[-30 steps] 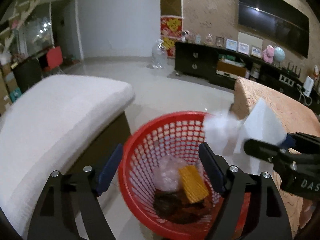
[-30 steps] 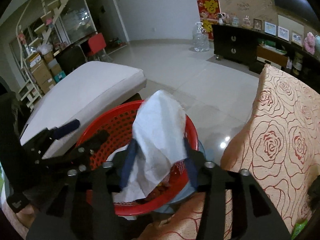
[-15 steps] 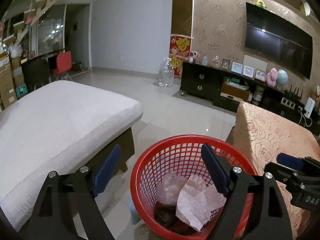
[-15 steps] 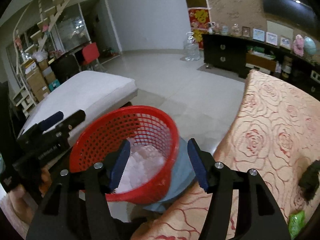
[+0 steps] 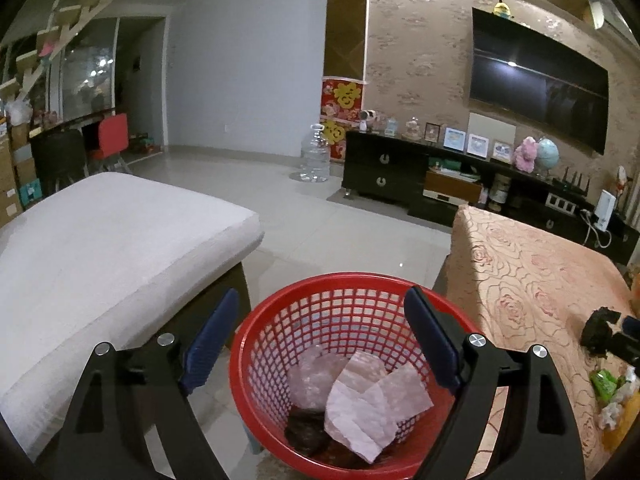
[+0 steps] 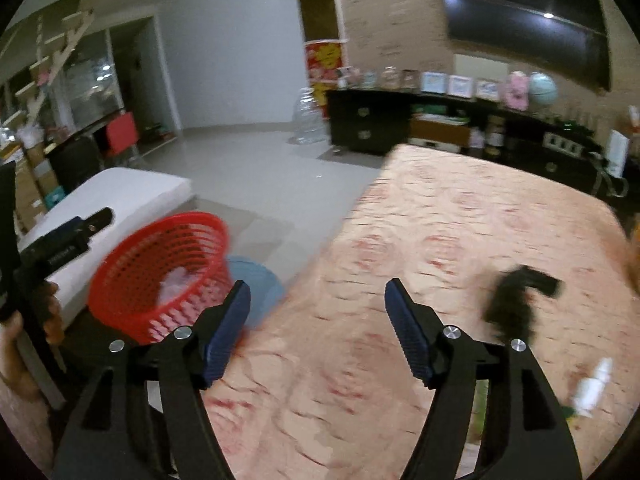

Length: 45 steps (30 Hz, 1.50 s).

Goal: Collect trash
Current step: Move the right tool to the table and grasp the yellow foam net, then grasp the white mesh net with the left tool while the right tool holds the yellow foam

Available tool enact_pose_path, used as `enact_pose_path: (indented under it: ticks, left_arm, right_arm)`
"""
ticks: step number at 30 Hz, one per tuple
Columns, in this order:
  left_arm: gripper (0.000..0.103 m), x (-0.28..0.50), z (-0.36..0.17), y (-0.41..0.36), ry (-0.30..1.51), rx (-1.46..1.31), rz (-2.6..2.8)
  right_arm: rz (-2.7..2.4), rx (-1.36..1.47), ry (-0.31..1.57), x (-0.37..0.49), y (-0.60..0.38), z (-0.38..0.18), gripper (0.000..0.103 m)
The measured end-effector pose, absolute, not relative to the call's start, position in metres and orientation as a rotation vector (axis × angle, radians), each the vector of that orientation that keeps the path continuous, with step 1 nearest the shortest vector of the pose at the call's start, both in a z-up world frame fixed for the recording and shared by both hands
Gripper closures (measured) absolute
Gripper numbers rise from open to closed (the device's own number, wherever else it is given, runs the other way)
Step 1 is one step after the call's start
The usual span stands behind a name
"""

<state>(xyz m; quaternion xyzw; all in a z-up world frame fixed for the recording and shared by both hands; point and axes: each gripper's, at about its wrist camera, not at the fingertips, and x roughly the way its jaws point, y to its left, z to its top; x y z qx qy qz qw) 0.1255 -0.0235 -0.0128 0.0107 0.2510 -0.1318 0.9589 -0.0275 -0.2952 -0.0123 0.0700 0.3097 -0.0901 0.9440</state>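
A red mesh basket (image 5: 280, 320) sits low between the white sofa and the table; it holds a crumpled white paper (image 5: 372, 404), clear plastic and dark scraps. My left gripper (image 5: 324, 344) is open just above the basket's rim. In the right wrist view the basket (image 6: 132, 276) is at the left. My right gripper (image 6: 318, 320) is open and empty over the rose-patterned tablecloth (image 6: 460, 240). A black crumpled scrap (image 6: 516, 304) and a small white bottle (image 6: 592, 388) lie on the cloth to its right. Green and white litter (image 5: 608, 388) shows at the left wrist view's right edge.
A white cushioned sofa (image 5: 100, 248) stands left of the basket. A blue bin (image 6: 256, 284) sits under the basket. A black TV cabinet (image 5: 400, 176) and a water jug (image 5: 316, 156) stand across the tiled floor.
My right gripper let the white paper drop into the basket, then swung right over the table. My left gripper stayed above the basket and rose slightly.
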Motion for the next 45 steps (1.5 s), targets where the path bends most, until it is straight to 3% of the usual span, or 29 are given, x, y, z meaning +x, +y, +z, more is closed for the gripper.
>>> enact_pose_path:
  ticks: [13, 26, 31, 34, 37, 45]
  left_arm:
    - [0.021, 0.109, -0.018, -0.060, 0.506, 0.088, -0.326]
    - [0.021, 0.099, -0.027, -0.081, 0.506, 0.165, -0.343]
    - [0.021, 0.099, -0.027, -0.081, 0.507, 0.164, -0.343]
    - [0.021, 0.098, -0.027, -0.081, 0.507, 0.164, -0.344]
    - [0.021, 0.098, -0.027, -0.081, 0.504, 0.167, -0.347]
    - [0.021, 0.089, -0.028, -0.088, 0.493, 0.183, -0.384]
  right_arm:
    - [-0.464, 0.273, 0.660, -0.150, -0.398, -0.055, 0.028]
    - [-0.377, 0.272, 0.792, -0.147, -0.380, -0.094, 0.023]
    - [-0.382, 0.278, 0.814, -0.149, -0.386, -0.097, 0.049]
    - [-0.383, 0.275, 0.812, -0.150, -0.387, -0.095, 0.058]
    - [-0.400, 0.261, 0.787, -0.153, -0.388, -0.090, 0.063]
    - [-0.455, 0.318, 0.707, -0.167, -0.410, -0.075, 0.063]
